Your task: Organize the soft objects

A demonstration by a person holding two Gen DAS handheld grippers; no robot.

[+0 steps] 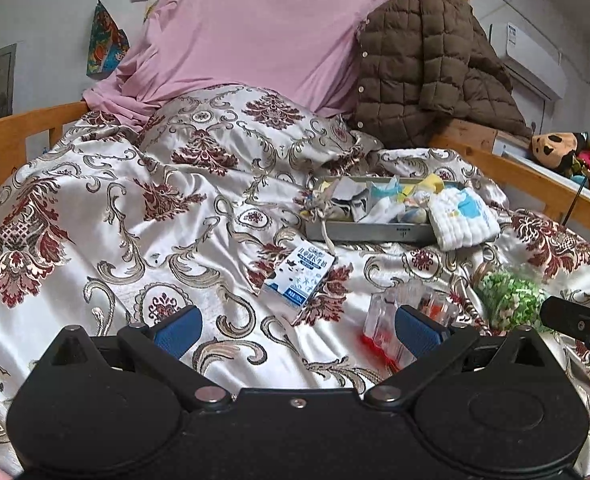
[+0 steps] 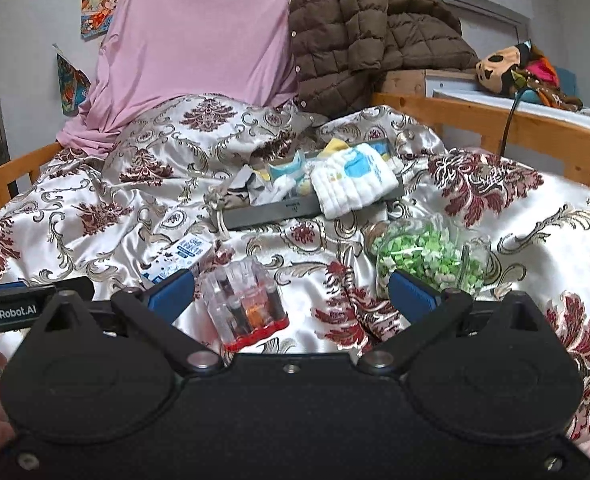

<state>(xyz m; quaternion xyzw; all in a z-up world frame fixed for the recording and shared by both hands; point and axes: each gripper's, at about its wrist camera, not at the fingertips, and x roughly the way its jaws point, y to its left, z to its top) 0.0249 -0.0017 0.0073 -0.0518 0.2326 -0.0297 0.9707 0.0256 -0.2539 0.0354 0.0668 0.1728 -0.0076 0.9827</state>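
Right wrist: right gripper [image 2: 291, 292] wide, empty; left gripper [image 1: 299, 330] likewise (folded towel [image 2: 355, 186] overhangs tray [image 2: 271, 212]).

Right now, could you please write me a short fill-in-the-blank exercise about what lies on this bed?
1. The folded white cloth hangs over the edge of the grey ____.
2. The quilted jacket at the head of the bed is ____ in colour.
3. The clear jar lying on the bedspread holds ____ pieces.
4. Both tongs, left and right, are ____.

Missing words: tray; brown; green; open
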